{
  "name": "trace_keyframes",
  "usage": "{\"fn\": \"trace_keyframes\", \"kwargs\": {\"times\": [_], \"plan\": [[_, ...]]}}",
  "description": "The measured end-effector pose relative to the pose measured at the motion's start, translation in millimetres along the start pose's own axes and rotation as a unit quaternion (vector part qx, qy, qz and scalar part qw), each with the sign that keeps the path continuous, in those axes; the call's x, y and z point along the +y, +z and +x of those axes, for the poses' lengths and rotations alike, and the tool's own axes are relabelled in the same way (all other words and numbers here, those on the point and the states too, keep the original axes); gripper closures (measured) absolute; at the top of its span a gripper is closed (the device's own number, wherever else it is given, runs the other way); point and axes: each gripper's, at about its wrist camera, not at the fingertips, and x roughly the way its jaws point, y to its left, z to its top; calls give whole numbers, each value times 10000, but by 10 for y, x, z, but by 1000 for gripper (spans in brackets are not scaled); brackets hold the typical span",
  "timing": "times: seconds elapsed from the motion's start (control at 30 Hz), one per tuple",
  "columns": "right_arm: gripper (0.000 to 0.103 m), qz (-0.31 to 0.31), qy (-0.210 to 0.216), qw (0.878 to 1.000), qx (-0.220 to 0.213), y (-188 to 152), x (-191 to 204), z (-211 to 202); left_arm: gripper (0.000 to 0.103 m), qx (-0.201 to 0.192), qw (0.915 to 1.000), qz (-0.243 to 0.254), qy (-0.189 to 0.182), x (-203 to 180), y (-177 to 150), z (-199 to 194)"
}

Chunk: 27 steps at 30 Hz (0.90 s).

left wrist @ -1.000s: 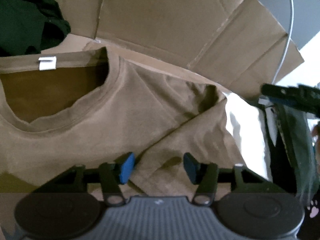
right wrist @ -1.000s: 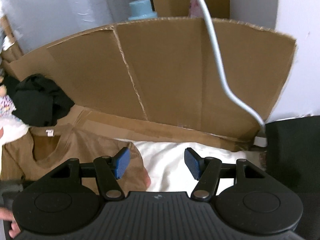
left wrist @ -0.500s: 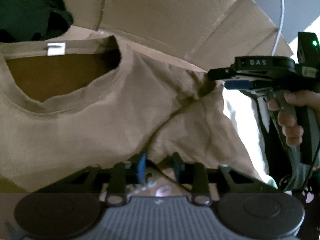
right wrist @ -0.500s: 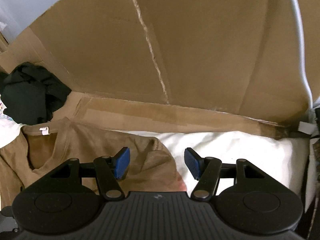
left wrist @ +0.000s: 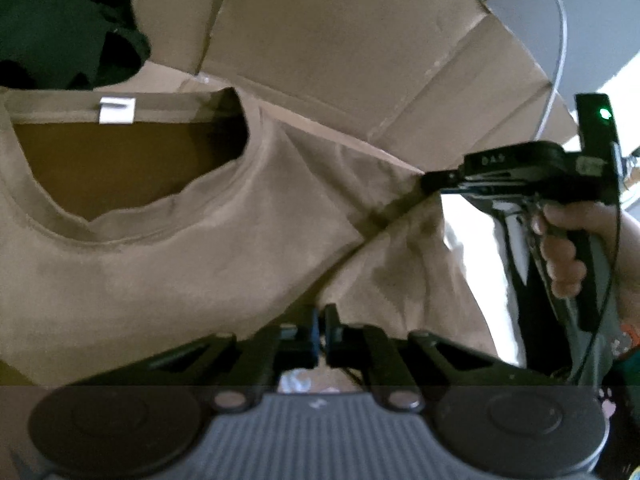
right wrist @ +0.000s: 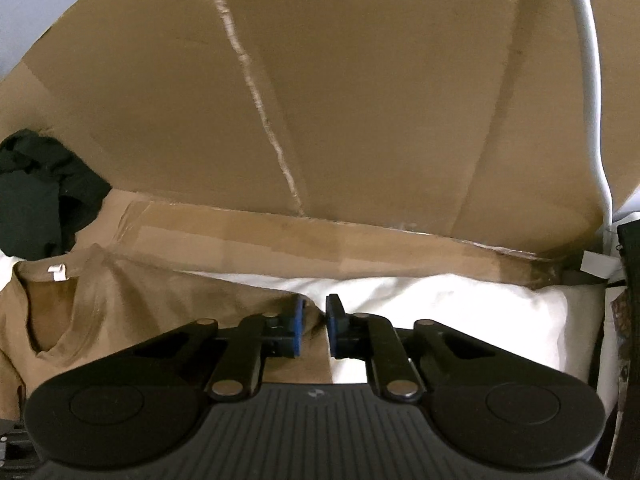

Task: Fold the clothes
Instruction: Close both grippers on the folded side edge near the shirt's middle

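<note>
— One brown T-shirt [left wrist: 192, 264] lies flat on the white bedding [right wrist: 460, 312], collar and white label [left wrist: 116, 110] toward the cardboard wall [right wrist: 360, 100], its length running back toward the cameras.

— And the fingers?

— The left gripper [left wrist: 320, 330] has them pressed together on the sleeve's near edge. On the right gripper [right wrist: 314, 330] they are closing, pinching the sleeve's far corner.

— Anything beside it?

— Dark clothes [left wrist: 60, 28] heaped past the collar.

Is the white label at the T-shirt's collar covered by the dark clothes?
No, the white label lies in plain sight on the brown T-shirt, apart from the dark clothes.
</note>
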Motion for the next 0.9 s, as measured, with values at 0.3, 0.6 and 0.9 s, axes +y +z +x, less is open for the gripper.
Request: {"fn": "trace_keyframes", "kwargs": {"times": [0.3, 0.6, 0.9], "plan": [[59, 355, 256, 9981, -444, 27, -56, -122, 91, -182, 9997, -188, -6, 82, 8, -72], [59, -30, 191, 9996, -209, -27, 54, -74, 66, -238, 9993, -168, 237, 39, 41, 11], [93, -268, 15, 9996, -62, -33, 66, 84, 101, -127, 9998, 52, 172, 39, -15, 104]]}}
